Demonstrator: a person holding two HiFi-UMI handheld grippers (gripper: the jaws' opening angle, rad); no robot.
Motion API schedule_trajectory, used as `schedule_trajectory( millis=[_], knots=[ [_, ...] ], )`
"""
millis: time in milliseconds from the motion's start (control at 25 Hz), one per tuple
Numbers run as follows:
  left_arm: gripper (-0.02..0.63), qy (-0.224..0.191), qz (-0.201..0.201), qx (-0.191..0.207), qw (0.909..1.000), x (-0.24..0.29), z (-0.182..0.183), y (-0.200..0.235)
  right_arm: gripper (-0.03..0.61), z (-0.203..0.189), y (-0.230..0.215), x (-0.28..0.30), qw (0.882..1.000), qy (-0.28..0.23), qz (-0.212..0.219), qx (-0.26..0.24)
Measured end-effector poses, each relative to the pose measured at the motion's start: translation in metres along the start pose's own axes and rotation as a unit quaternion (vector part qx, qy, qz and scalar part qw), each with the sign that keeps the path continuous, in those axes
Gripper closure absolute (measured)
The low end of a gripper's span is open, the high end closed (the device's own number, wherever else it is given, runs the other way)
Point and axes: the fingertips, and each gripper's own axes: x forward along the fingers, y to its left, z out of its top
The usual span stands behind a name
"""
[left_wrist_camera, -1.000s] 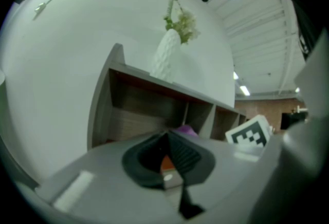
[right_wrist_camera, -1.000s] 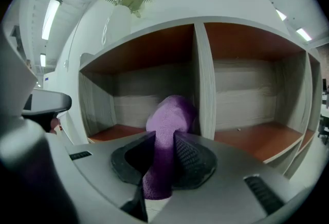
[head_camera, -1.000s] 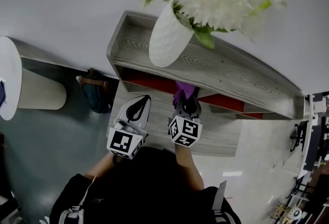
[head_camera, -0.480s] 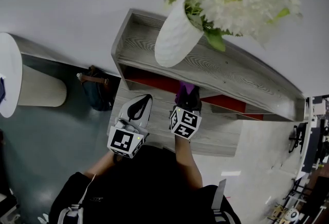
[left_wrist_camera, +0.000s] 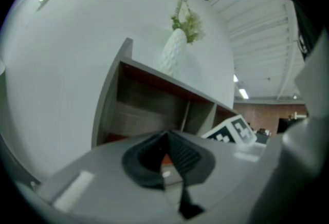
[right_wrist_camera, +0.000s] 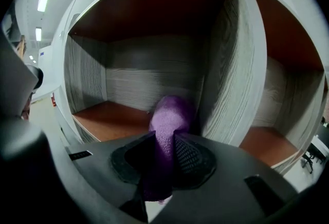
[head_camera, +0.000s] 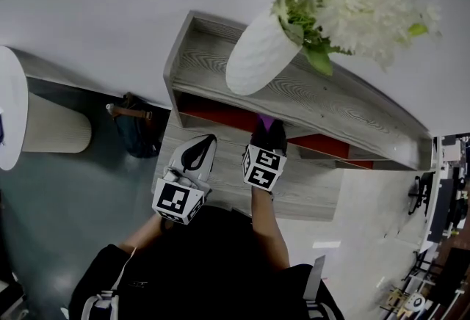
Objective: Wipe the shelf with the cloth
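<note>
We've got white vase [head_camera: 261,58] of flowers on top of the grey-wood shelf [head_camera: 345,109], right claw [right_wrist_camera: 164,138] clamped on the purple cloth [right_wrist_camera: 169,115], which points lengthwise into the left compartment by the divider (red-brown floor), left claw [left_wrist_camera: 167,138] closed, empty, outside.

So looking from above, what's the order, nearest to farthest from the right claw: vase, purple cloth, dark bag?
1. purple cloth, in the right claw.
2. vase, on the shelf top.
3. dark bag, floor, far left.
</note>
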Motion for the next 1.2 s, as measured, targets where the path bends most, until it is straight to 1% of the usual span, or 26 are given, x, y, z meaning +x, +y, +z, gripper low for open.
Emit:
schedule_trajectory(
  millis=[240,560,720,1000,1200],
  knots=[
    [0.609,-0.006,0.0,0.001,1.0,-0.006,0.002,0.007,0.502,0.001,0.0,0.004,1.0,0.026,-0.012,-0.008],
    [0.609,-0.007,0.004,-0.003,1.0,-0.018,0.002,0.018,0.502,0.0,0.007,0.007,0.997,0.051,-0.017,-0.058],
    [0.609,-0.006,0.004,-0.002,1.0,-0.022,0.001,0.021,0.503,0.0,0.009,0.01,0.996,0.069,-0.008,-0.062],
    [0.609,-0.008,0.003,-0.005,1.0,-0.028,0.001,0.022,0.503,0.0,0.014,0.011,0.99,0.09,-0.012,-0.105],
    [0.609,-0.009,0.009,-0.005,0.9999,-0.034,0.002,0.026,0.503,0.002,0.021,0.016,0.988,0.102,-0.001,-0.112]
  ],
)
